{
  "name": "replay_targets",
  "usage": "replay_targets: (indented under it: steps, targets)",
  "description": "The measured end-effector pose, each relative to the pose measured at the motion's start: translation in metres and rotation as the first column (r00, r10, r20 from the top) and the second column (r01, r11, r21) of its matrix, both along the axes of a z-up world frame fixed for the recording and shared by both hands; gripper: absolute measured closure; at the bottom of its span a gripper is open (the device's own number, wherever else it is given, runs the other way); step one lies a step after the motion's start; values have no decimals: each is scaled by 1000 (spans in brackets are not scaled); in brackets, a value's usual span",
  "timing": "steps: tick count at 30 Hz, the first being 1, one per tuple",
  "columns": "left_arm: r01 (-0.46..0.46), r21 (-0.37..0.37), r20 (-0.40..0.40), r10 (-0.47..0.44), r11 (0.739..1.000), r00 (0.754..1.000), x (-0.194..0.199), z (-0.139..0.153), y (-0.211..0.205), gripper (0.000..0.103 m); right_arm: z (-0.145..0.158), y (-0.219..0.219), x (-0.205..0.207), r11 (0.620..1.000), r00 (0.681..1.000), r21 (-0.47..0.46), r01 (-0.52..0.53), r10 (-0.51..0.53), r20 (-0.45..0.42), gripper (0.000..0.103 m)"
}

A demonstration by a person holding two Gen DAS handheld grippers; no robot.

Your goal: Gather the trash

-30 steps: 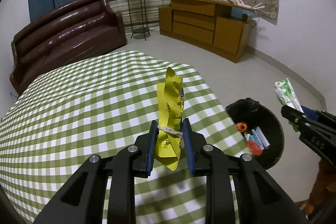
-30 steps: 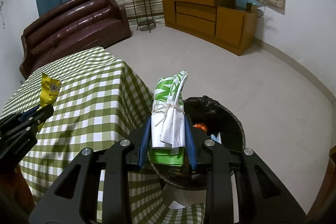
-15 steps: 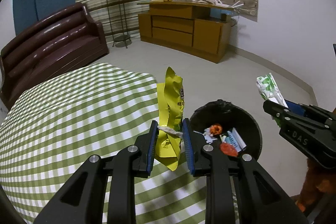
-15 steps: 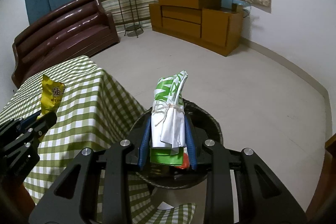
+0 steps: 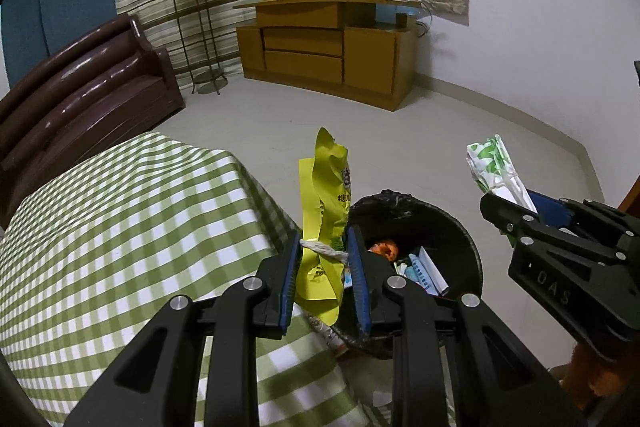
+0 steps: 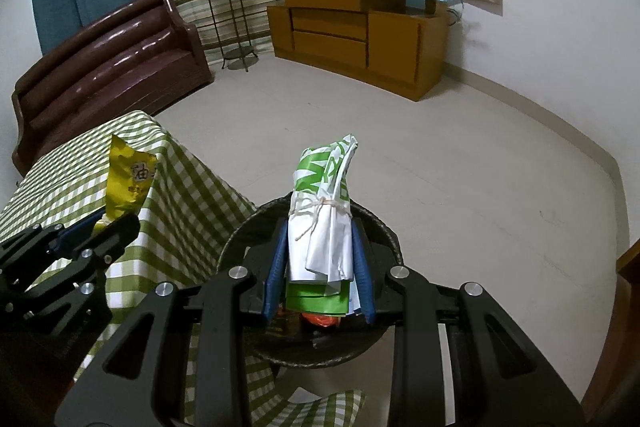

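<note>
My left gripper is shut on a crumpled yellow snack wrapper tied with string, held upright at the table's edge beside the black bin. My right gripper is shut on a green-and-white wrapper bundle tied with string, directly above the bin. Inside the bin lie orange and white scraps. In the left wrist view the right gripper with its bundle is seen at the right; in the right wrist view the left gripper with the yellow wrapper is seen at the left.
A table with a green-checked cloth fills the left. A dark brown sofa stands behind it, a plant stand and a wooden cabinet against the far wall. The grey floor stretches beyond the bin.
Both grippers have moved to the right toward the bin with their wrappers still held. The left one now reaches the table's edge; the right one hangs over the bin's mouth.
</note>
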State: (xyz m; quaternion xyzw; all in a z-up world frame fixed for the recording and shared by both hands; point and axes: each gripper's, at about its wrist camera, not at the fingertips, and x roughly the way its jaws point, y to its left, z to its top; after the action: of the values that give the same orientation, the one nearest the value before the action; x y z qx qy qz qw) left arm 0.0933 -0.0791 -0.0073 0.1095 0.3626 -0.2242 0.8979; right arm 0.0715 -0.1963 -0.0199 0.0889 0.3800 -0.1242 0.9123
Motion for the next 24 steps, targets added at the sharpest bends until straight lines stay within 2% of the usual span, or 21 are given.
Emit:
replay_targets:
  steps: [11,14,15,18,24]
  targets:
    - [-1,25,-12,1,1000,1000,14,-13,-20,78,-13,-9,8,999,999,10,36,-36,-2,73]
    - [-5,21,-25,5,1000,1000,16,-16,-24,77,-14,-13,9,999,999,15,47,-47,5,65]
    - [-4,21,-30,5,1000,1000,17,-17,-25,74,-15,-14,9,999,999,16,52,-52,6,62]
    - [-7,21,-30,7,1000,1000,20,-16,-28,61,-15,-15,8,998,998,16,58,-58,5,61]
    - [-9,22,-17,9,1000,1000,19,-14,-31,50,-13,-20,7,997,997,16,71,-71,7,59]
